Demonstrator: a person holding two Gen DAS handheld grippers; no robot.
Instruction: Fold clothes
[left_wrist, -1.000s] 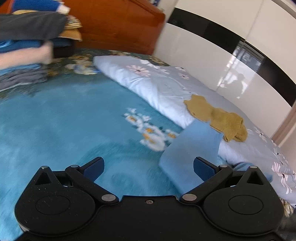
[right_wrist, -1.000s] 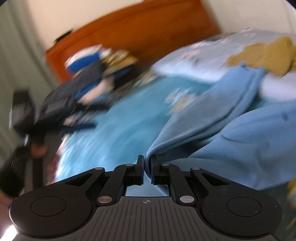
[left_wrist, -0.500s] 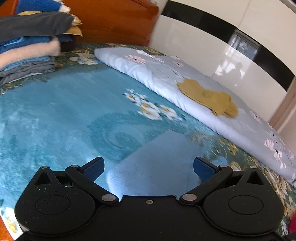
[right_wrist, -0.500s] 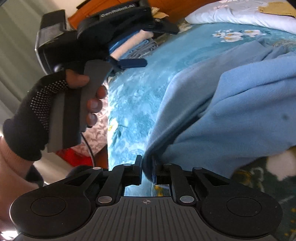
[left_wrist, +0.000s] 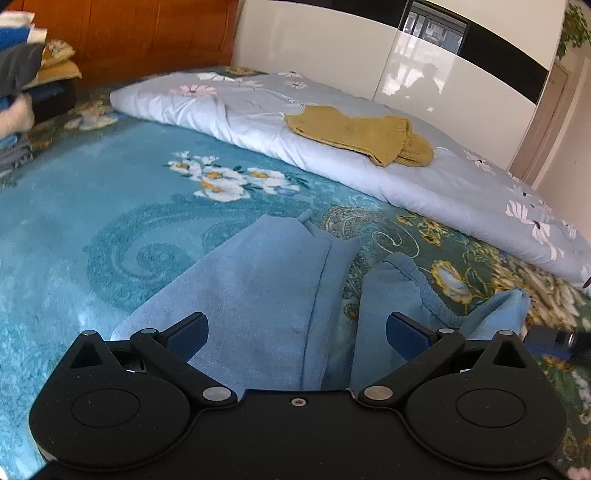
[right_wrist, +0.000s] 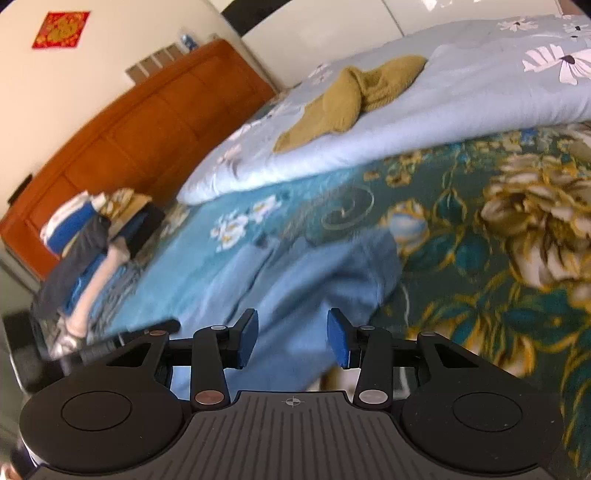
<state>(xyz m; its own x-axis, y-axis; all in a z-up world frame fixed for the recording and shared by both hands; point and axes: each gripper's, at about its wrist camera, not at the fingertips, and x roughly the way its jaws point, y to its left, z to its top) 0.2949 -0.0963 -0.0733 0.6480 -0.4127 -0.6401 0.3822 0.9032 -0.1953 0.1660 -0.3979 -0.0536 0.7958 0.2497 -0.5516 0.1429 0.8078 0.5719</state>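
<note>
Just ahead of the left claw (left_wrist: 297, 334), whose body is matt black plastic with small metal rivets and blue rubbery pads (left_wrist: 188, 330), lies a soft, fleecy light-blue garment (left_wrist: 266, 288). Under it spreads a plush, fuzzy teal blanket (left_wrist: 92, 206) with a flower print. Farther ahead and to the right is a smooth cotton-looking pale quilt (left_wrist: 369, 166), with a coarse knitted mustard sweater (left_wrist: 354, 131) on top. Beyond that stands a glossy white panel wall (left_wrist: 332, 48) that mirrors light. Far ahead on the left is a polished orange-brown wooden headboard (left_wrist: 147, 33). The right claw (right_wrist: 291, 338) has a ribbed matt plastic deck.
</note>
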